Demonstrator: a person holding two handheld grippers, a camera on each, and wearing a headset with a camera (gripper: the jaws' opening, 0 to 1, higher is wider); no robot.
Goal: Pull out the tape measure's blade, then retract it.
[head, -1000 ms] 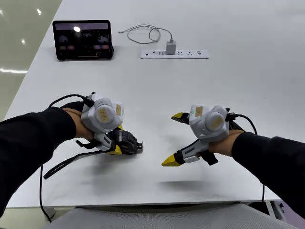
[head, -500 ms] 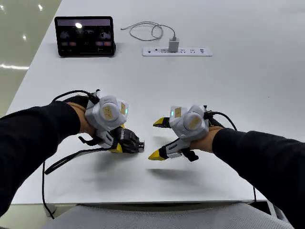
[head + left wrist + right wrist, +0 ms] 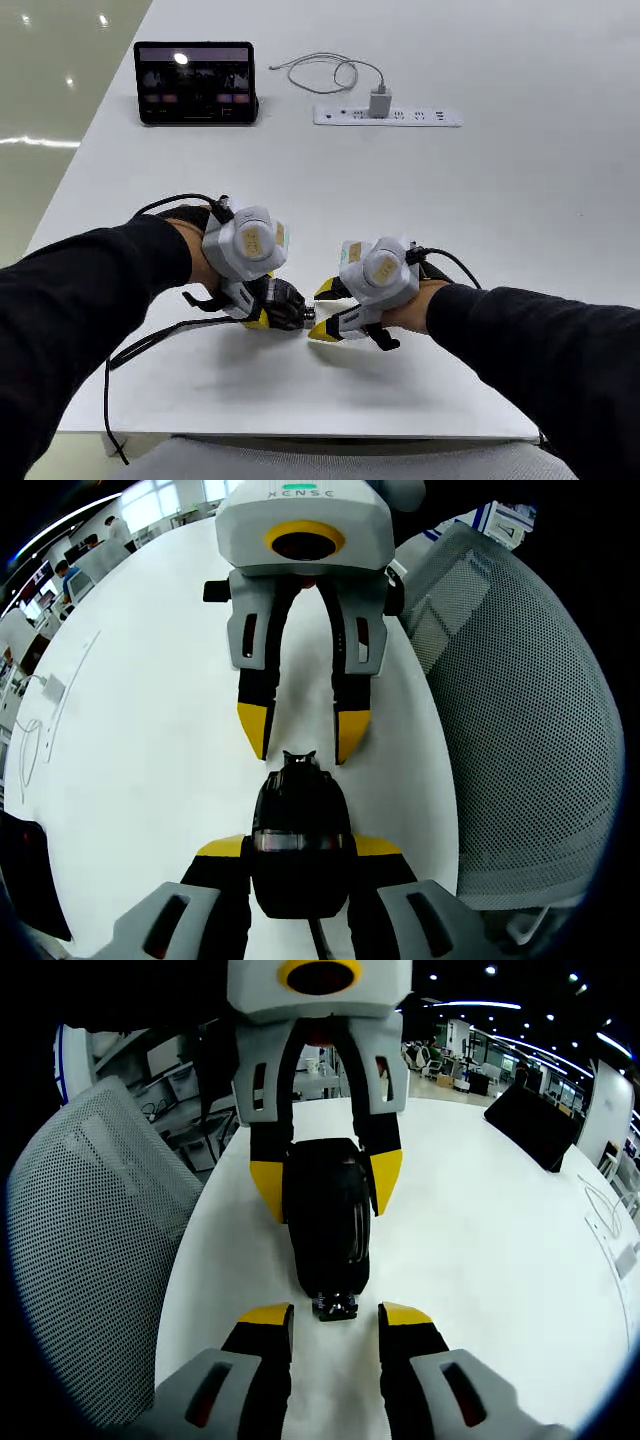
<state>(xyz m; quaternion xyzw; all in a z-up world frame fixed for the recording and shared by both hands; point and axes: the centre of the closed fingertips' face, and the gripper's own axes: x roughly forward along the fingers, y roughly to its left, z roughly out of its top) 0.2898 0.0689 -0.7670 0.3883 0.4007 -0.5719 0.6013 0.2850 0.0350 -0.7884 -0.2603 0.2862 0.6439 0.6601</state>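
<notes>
Tape measure (image 3: 287, 303), a rounded black case with a glossy face, sits on the smooth white table (image 3: 480, 200) near its front edge, clamped between the yellow-tipped jaws of the left gripper (image 3: 268, 312). Its small hook (image 3: 335, 1307) (a mere blur in the head view) is plain in the right gripper view, lying just between the parted tips of the right gripper (image 3: 335, 1315), which grasp nothing. Both gripper views catch a grey mesh chair (image 3: 520, 730). The head view adds a dark tablet (image 3: 196, 82) and a white power strip (image 3: 388, 116) at the far end.
</notes>
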